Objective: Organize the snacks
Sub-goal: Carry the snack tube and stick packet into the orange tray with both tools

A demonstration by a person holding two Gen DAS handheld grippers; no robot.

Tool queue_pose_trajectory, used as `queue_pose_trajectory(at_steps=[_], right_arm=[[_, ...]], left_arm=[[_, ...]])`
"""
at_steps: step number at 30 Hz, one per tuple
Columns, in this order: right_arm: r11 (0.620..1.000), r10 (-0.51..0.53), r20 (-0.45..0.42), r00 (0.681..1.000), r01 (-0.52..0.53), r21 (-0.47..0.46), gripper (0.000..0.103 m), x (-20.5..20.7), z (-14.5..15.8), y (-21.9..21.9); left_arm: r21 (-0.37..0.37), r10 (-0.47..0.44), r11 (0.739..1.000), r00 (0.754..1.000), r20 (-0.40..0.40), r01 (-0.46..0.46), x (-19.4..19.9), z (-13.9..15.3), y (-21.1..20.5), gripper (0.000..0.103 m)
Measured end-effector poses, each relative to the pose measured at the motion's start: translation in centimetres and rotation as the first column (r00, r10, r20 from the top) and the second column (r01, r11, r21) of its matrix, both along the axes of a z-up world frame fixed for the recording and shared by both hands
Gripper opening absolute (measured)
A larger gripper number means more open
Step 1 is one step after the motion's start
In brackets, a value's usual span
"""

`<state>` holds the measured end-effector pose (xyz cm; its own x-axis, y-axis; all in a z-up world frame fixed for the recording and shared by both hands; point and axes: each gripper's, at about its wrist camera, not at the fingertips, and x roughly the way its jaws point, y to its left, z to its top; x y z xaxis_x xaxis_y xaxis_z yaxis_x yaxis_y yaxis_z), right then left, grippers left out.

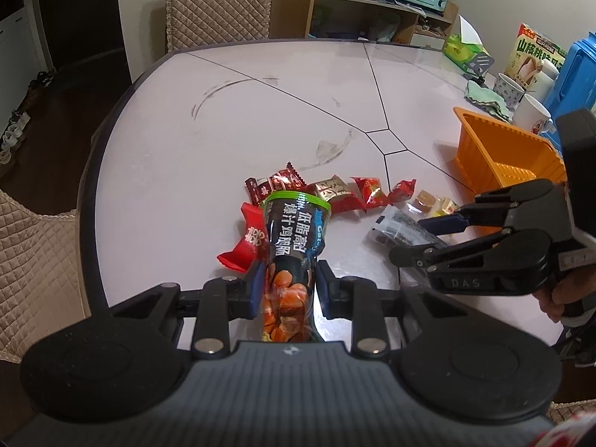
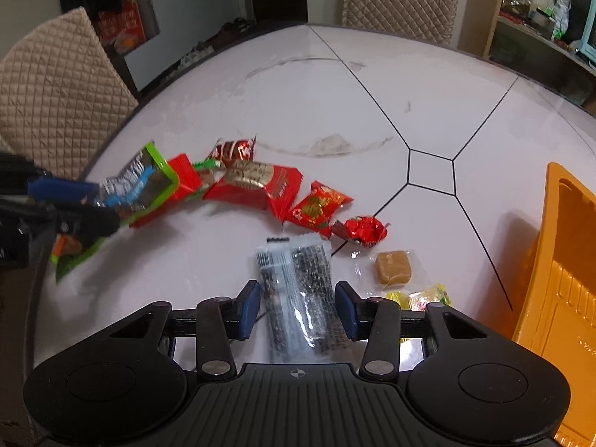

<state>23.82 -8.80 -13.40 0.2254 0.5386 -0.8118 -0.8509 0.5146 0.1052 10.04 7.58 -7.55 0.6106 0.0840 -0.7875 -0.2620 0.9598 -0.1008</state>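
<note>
My left gripper [image 1: 290,283] is shut on a dark snack packet with a green rim [image 1: 294,231], held tilted above the table; in the right wrist view that gripper [image 2: 104,205] and packet [image 2: 149,182] sit at the far left. My right gripper [image 2: 298,298] has its blue pads against both long edges of a clear packet with black print [image 2: 298,283]; it shows at the right in the left wrist view [image 1: 408,236]. Red wrapped snacks [image 2: 257,186] [image 2: 320,205] [image 2: 363,229], a caramel candy [image 2: 393,266] and a yellow candy [image 2: 424,296] lie on the white table [image 2: 335,104].
An orange tray [image 1: 499,149] [image 2: 558,260] stands tilted at the right. Behind it are a green cloth [image 1: 484,97], mugs [image 1: 532,111], a blue container [image 1: 577,74] and a snack box [image 1: 536,52]. Quilted chairs [image 2: 56,85] stand around the table.
</note>
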Motion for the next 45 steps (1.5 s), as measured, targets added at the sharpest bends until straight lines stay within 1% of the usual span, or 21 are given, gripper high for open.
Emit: queue_pose_trajectory(at_steps=[2,5,9,13,19,24,29,34,38,41,45], right_arm=[[1.000,0.000,0.000,1.000,0.000,0.006,0.038,-0.2,-0.1,-0.2],[0.999,-0.012,-0.034,0.999,0.013,0.037,0.037,-0.5,-0.1,-0.6],[0.993,-0.071,-0.067,0.995,0.077,0.090,0.037,-0.8,0.9,-1.4],[0.983,-0.101,-0.092,0.991,0.114,0.147,0.037,-1.4,2.6,-2.9],[0.961,-0.151,-0.120,0.981,0.174,0.217,0.037,-2.1,5.1,-6.8],[0.939,-0.213,-0.125,0.969,0.239,0.248,0.037,-2.2,6.9,-11.3],[0.908,-0.315,-0.115,0.942,0.334,0.253,0.037,-0.9,8.1,-16.4],[0.864,-0.427,-0.098,0.899,0.438,0.248,0.037,1.3,8.7,-21.7],[0.829,-0.499,-0.085,0.863,0.503,0.245,0.037,3.3,8.8,-25.3],[0.805,-0.539,-0.086,0.838,0.543,0.239,0.037,4.9,8.6,-27.3],[0.785,-0.571,-0.088,0.816,0.574,0.233,0.037,6.6,8.0,-29.2]], left_arm=[[0.000,0.003,1.000,1.000,0.000,-0.003,0.0,0.1,0.0,0.026],[0.003,0.004,1.000,1.000,0.004,-0.004,-0.1,0.3,-0.1,0.026],[0.005,0.001,1.000,1.000,0.013,-0.001,0.0,0.8,-0.6,0.026],[0.006,-0.012,1.000,1.000,0.026,0.012,0.1,1.5,-1.5,0.026],[0.004,-0.049,0.999,0.997,0.060,0.049,0.5,3.3,-4.0,0.026],[0.009,-0.110,0.994,0.990,0.088,0.110,1.7,4.7,-7.3,0.026],[0.006,-0.176,0.984,0.979,0.099,0.176,4.1,5.3,-11.3,0.026],[-0.009,-0.216,0.976,0.971,0.098,0.218,7.1,5.3,-15.2,0.027],[-0.027,-0.233,0.971,0.968,0.090,0.237,9.8,5.0,-18.0,0.027],[-0.022,-0.239,0.970,0.967,0.084,0.242,11.9,4.7,-20.0,0.027],[-0.015,-0.230,0.973,0.971,0.067,0.232,14.6,4.1,-21.9,0.027]])
